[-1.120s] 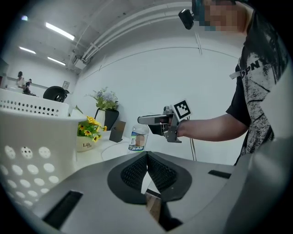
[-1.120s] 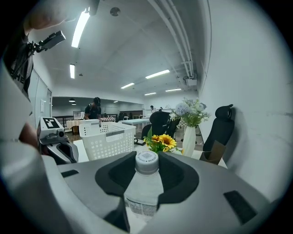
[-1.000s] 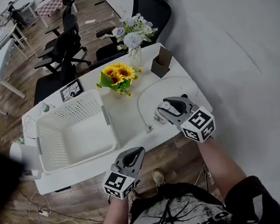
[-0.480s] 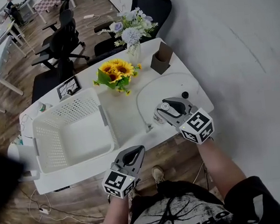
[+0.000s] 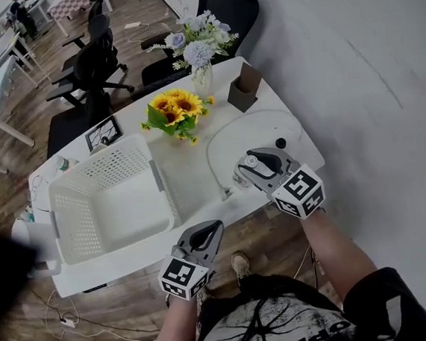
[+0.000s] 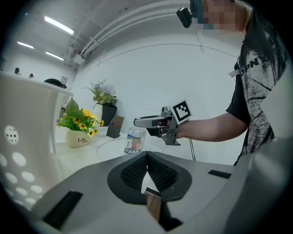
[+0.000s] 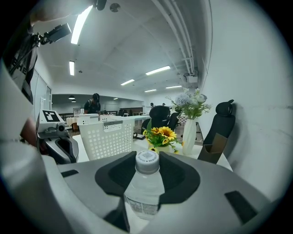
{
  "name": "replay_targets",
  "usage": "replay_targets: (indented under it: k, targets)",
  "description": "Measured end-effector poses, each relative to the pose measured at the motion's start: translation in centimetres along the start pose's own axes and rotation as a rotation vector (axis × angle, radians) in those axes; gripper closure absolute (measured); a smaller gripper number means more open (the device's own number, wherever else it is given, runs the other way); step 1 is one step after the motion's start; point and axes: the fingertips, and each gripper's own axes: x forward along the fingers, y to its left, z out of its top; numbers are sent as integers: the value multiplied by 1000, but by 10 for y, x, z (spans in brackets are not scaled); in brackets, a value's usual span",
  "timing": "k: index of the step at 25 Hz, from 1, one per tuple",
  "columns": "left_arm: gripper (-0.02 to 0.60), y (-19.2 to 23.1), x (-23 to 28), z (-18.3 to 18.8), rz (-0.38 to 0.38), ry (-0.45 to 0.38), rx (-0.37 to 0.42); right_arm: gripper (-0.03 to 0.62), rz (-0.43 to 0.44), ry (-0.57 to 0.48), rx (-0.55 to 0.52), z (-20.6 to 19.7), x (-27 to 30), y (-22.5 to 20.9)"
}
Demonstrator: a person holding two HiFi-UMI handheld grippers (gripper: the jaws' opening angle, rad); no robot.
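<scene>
In the head view the right gripper (image 5: 249, 171) covers nearly all of the water bottle (image 7: 144, 185), so only the white cap shows. The right gripper view cuts the bottle off below its label. This gripper's jaws pinch the clear body just under the cap, holding the bottle above the near right part of the white table (image 5: 191, 177); its base seems to hang just off the top, though that is hard to judge. The left gripper (image 6: 147, 165) has its jaws pressed together on nothing and sits off the table's near edge, beside the one white perforated basket (image 5: 160, 184). Further back are two flower arrangements, a sunflower pot (image 5: 169, 115) and a pale bouquet (image 5: 200, 53), one brown card holder (image 5: 244, 89) and one looping cable (image 5: 212, 147). Black office chairs (image 5: 94, 69) stand on a wooden floor (image 5: 5, 152).
</scene>
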Motion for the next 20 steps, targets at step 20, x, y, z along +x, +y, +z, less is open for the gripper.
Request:
replay_targets:
  k: [20]
  targets:
    - [571,-13,-35,30,-37,-32,81,398,-104,-19,-30,34,-28,21]
